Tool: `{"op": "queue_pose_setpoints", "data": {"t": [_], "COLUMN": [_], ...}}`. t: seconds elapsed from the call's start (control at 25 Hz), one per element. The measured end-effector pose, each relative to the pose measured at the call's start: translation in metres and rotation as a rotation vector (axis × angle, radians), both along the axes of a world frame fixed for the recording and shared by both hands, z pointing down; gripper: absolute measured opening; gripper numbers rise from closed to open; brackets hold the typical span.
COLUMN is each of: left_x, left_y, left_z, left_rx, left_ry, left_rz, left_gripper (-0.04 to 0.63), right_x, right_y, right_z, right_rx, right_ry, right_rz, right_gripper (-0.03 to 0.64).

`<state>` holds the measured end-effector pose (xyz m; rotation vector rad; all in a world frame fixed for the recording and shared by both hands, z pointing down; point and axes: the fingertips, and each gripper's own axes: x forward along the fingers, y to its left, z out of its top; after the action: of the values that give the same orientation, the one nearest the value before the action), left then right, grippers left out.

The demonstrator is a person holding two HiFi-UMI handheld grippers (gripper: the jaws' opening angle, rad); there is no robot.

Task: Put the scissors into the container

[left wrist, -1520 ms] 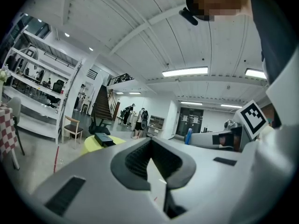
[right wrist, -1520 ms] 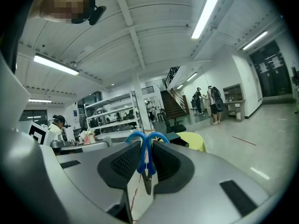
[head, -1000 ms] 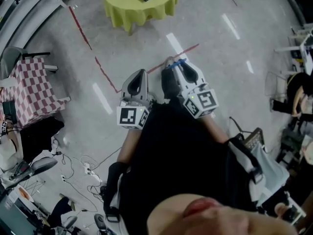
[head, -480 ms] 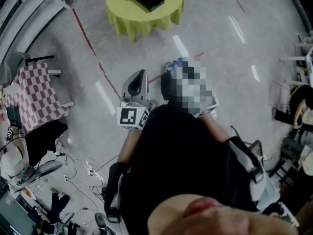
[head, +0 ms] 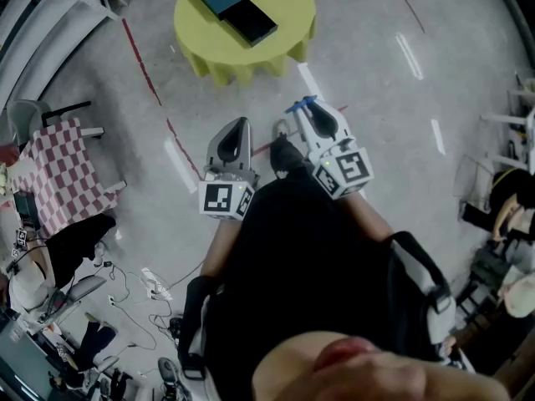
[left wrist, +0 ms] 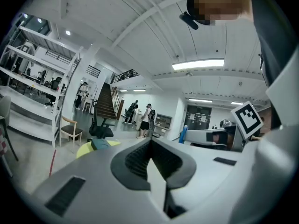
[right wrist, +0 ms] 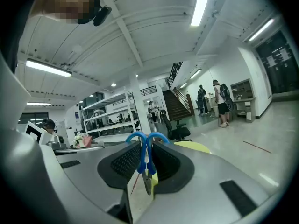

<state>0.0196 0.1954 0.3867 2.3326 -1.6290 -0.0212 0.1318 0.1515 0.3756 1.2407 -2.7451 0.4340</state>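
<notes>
Scissors [right wrist: 146, 158] pinched by the blue handles in right gripper [right wrist: 145, 171], blades tucked inward (safer for carrying), mid-frame. Left gripper [left wrist: 150, 164] clenched on nothing, held alongside. Upper centre: yellow table [head: 288, 11] with dark boxes [head: 232, 5], possibly the container.

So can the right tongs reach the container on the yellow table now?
Probably not yet. The right tongs, shut on the scissors, hang over floor, short of the yellow table and its container. Nothing blocks the way; stepping closer should do.

in head view, scissors [head: 299, 104] blades out of sight inside right claw [head: 306, 115]; yellow table [head: 284, 23] partly off-frame
</notes>
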Motion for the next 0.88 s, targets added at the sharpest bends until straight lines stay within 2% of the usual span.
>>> {"op": "queue_pose_setpoints", "data": {"t": [0.44, 0.88], "left_x": [0.040, 0.041], "left_y": [-0.111, -0.152], "left_z": [-0.001, 0.004], "left_rx": [-0.004, -0.018], "left_ry": [-0.004, -0.030], "left_rz": [-0.020, -0.054], "left_gripper": [-0.003, -0.003], "right_x": [0.030, 0.042], "right_y": [-0.105, -0.161], "right_z": [-0.009, 0.008], "right_rx": [0.014, 0.009], "right_ry": [0.003, -0.005], "right_rz": [-0.058, -0.057], "right_gripper": [0.077, 0.077]}}
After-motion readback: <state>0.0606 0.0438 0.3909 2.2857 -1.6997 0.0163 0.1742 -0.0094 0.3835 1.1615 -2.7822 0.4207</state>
